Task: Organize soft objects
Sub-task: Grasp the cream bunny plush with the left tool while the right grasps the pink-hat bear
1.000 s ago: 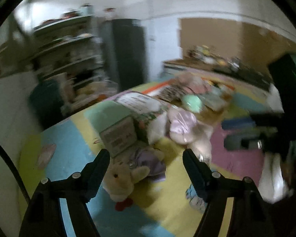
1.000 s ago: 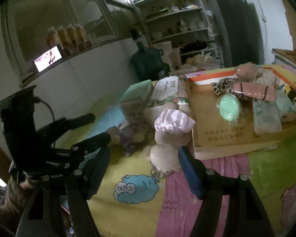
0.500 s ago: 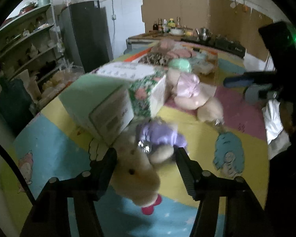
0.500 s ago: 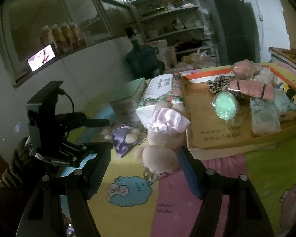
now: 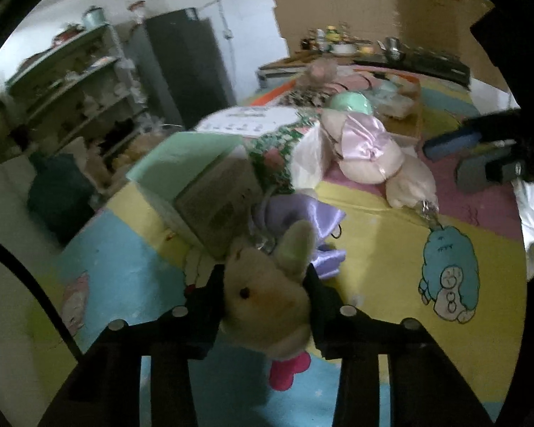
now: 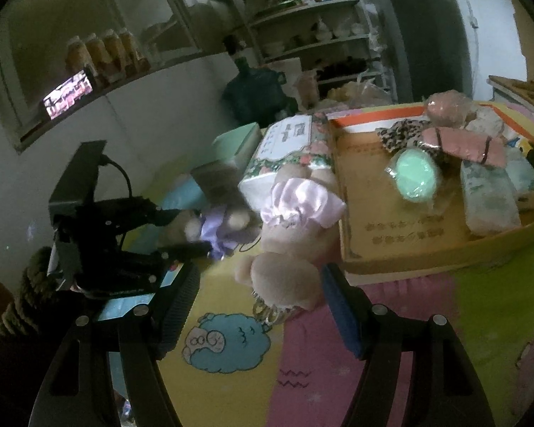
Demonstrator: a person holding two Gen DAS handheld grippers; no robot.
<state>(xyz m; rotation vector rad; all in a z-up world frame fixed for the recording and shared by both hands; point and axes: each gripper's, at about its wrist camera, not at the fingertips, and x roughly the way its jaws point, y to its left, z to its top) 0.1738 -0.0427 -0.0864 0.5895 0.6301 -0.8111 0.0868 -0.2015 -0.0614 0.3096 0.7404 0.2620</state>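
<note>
A cream plush bunny (image 5: 263,299) in a purple dress lies on the colourful mat beside a green box (image 5: 195,178). My left gripper (image 5: 265,284) has its jaws closing on the bunny's head, and both pads touch it. The right wrist view shows the same gripper (image 6: 181,231) at the purple-dressed bunny (image 6: 217,227). A second plush in a pink dress (image 6: 288,242) lies against a floral tissue box (image 6: 288,146). My right gripper (image 6: 261,302) stands open just in front of this plush, with its fingers clear of it.
A cardboard tray (image 6: 373,213) to the right holds a green round pack (image 6: 414,174), a pink roll (image 6: 462,144) and other wrapped soft items. Shelves and a dark cabinet stand behind. A sleeve shows at the lower left (image 6: 25,306).
My left gripper has dropped down onto the bunny and its jaws have narrowed around the head. The right gripper has stayed put and kept its width.
</note>
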